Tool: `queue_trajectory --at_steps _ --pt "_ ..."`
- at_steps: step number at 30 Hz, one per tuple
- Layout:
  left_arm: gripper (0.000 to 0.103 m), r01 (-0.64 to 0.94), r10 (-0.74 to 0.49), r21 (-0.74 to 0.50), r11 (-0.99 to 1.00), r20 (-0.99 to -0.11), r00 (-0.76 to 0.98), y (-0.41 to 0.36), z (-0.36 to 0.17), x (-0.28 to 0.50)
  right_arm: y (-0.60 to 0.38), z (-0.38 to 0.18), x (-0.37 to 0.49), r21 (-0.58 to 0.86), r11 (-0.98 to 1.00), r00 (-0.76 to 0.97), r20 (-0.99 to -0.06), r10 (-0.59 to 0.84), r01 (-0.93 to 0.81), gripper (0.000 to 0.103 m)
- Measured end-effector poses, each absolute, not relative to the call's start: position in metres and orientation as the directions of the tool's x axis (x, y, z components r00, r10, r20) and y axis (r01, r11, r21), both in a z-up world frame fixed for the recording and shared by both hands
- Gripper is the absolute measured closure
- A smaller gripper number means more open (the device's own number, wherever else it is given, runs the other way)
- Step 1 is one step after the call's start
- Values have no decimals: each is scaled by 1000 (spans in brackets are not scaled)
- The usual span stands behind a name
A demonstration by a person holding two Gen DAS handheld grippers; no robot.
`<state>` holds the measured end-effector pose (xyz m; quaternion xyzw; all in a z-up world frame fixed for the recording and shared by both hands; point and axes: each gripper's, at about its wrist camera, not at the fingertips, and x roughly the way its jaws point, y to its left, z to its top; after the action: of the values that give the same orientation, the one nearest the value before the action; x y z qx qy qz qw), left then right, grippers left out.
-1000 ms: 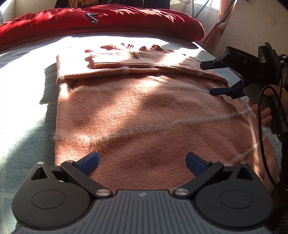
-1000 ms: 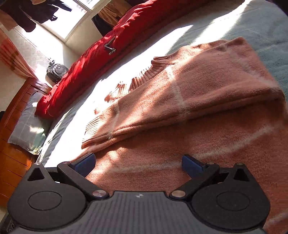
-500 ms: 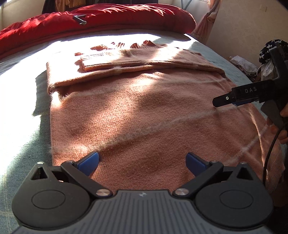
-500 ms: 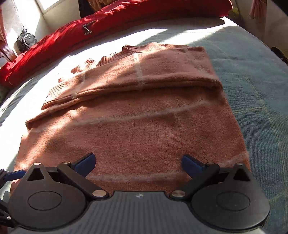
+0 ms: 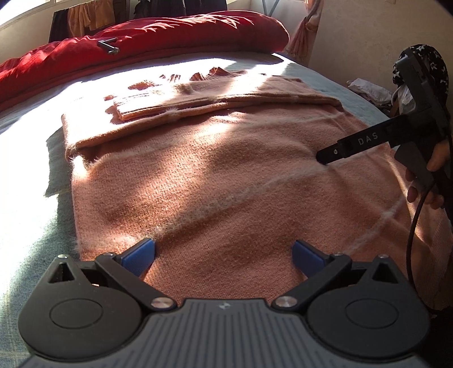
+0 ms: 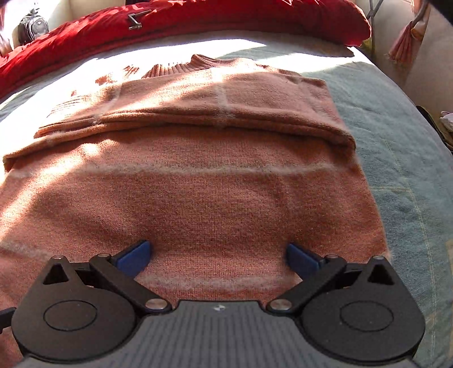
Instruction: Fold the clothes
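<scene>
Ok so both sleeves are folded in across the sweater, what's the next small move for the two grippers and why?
Probably lower both grippers onto the near hem and close on it. The sweater lies flat on the bed with its sleeves already folded across the chest, and the left gripper and right gripper are open, holding nothing, over the hem end. That suits folding the bottom up toward the collar.

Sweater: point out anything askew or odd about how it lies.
Nothing stands out. The sweater lies flat on the bed, sleeves folded across the chest, collar toward the red duvet. Only sun patches mottle it.
</scene>
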<state>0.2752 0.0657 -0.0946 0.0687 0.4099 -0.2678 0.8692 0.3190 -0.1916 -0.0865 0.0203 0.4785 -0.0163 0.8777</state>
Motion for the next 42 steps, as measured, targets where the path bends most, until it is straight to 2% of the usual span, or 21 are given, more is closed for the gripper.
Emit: queue_trajectory --at_steps 10,13,17,25,32,42 --pt "1 492 -332 -38 870 -783 526 55 -88 266 -201 -77 275 19 1000 565 -825 8 14 0" --pt "1 468 -317 -21 884 -762 564 52 -81 258 -210 -75 261 20 1000 577 -817 9 12 0" --pt "1 482 -359 -42 875 -725 588 43 -68 247 -216 -68 249 17 1000 593 -805 16 -3 0" --pt "1 455 -303 -23 890 -776 554 15 -86 229 -213 -77 244 22 990 567 -818 97 -138 0" --pt "1 366 -264 -51 929 -784 562 20 -90 223 -220 -84 246 42 977 566 -810 155 -207 0" --pt "1 322 -231 -42 946 -785 574 29 -88 195 -232 -87 242 51 944 563 -792 237 -326 0"
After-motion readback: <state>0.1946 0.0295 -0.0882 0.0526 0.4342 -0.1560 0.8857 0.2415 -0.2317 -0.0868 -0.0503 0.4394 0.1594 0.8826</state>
